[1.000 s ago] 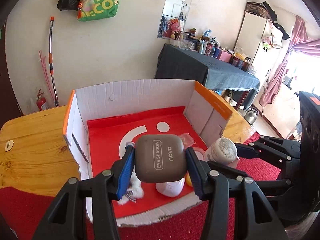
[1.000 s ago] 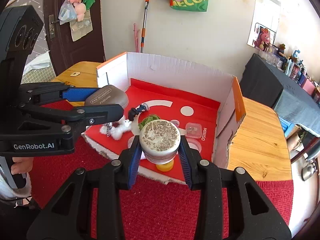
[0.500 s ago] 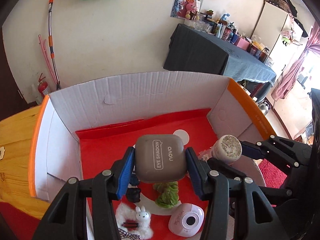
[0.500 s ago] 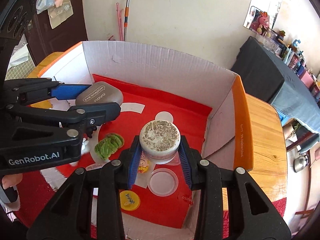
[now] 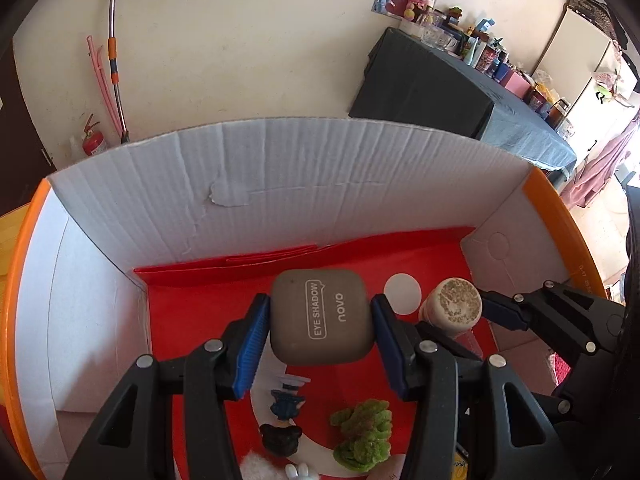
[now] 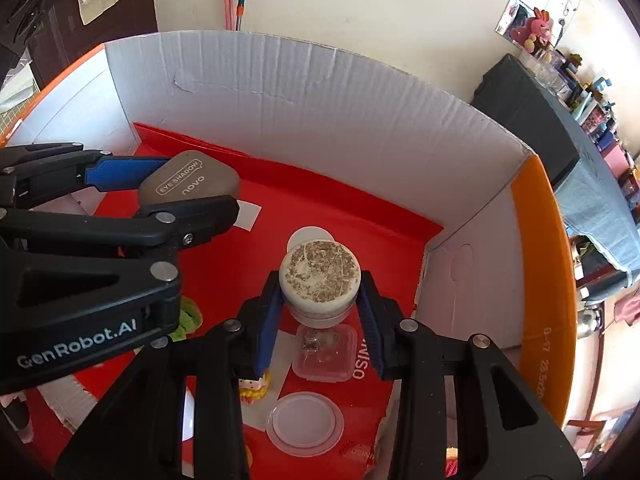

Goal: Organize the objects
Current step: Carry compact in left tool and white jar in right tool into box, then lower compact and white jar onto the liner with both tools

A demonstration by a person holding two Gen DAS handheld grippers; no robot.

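My left gripper [image 5: 320, 316] is shut on a grey-brown eye shadow case [image 5: 320, 316] marked "EYE SHADOW novo", held above the red floor of a cardboard box [image 5: 280, 184]. The case also shows in the right wrist view [image 6: 188, 182]. My right gripper [image 6: 319, 304] is shut on a round white jar [image 6: 319, 276] with a speckled lid, also held inside the box, to the right of the case; the jar shows in the left wrist view [image 5: 452, 306] too.
On the box floor lie a green fuzzy toy [image 5: 362, 436], a small dark figurine [image 5: 284, 408], a clear square container [image 6: 326, 354], a round clear lid [image 6: 304, 424] and a yellow toy [image 6: 254, 390]. White box walls [image 6: 320, 120] with orange edges [image 6: 540, 264] surround them.
Both grippers have moved forward and deeper into the box, toward its back wall, still holding the case and the jar.
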